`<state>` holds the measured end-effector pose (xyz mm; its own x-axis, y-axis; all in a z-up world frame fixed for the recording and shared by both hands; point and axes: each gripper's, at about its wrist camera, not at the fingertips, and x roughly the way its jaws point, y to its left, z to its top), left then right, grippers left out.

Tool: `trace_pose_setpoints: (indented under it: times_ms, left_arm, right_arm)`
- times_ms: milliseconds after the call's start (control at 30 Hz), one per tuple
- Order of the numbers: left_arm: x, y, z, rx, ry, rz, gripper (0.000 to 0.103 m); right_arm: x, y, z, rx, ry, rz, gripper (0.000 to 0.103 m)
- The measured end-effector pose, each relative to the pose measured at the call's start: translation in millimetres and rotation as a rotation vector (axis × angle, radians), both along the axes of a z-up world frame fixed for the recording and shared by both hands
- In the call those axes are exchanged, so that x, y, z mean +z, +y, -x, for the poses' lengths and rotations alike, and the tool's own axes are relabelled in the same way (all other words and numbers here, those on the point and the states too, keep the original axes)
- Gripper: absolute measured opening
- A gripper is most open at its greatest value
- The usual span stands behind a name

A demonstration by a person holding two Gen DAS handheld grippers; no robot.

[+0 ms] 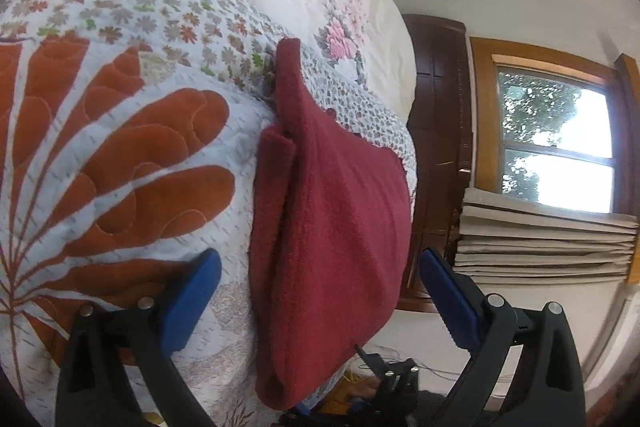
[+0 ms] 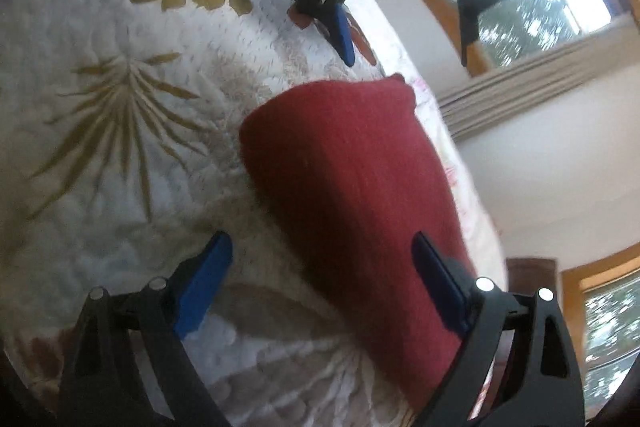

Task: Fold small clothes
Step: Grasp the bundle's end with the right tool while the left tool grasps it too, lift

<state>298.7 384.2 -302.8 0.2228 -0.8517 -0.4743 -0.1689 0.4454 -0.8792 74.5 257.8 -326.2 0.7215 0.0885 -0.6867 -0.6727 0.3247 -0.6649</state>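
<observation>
The dark red cloth (image 1: 332, 219) lay folded in layers near the bed's edge, on the quilt (image 1: 120, 147). Both the left gripper (image 1: 318, 275) and right gripper (image 2: 320, 259) gaped wide, holding nothing.

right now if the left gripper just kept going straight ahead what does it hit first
Most likely the folded dark red cloth. It lies on the quilt right between the open fingers of the left gripper, along its line. How near it is cannot be told from this view.
</observation>
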Motion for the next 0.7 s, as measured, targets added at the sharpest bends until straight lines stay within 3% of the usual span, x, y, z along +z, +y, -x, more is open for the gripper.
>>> trace_pose_setpoints:
  times_ms: [233, 267, 300, 333, 400, 533, 700]
  left_arm:
    - [-2, 13, 7, 0.033, -0.029, 0.098, 0.099]
    - [-3, 14, 7, 0.040, -0.029, 0.112, 0.099]
    - [-4, 17, 8, 0.049, -0.028, 0.131, 0.099]
    - [-5, 20, 8, 0.061, -0.025, 0.155, 0.099]
    - [-7, 24, 8, 0.075, -0.020, 0.194, 0.099]
    - [-11, 24, 12, 0.092, 0.006, 0.248, 0.099]
    - [-12, 4, 8, 0.048, 0.057, 0.230, 0.099]
  right_arm:
    - [-7, 28, -19, 0.019, -0.120, 0.005, 0.090]
    - [-5, 30, -27, 0.006, -0.109, -0.006, 0.082]
    - [0, 30, -37, -0.011, -0.069, -0.027, 0.058]
    - [4, 29, -45, -0.033, -0.025, -0.047, 0.042]
    - [18, 23, -60, -0.081, 0.049, -0.101, 0.031]
    - [44, 14, -69, -0.110, 0.103, -0.177, 0.025]
    - [69, 9, -79, -0.124, 0.106, -0.241, 0.024]
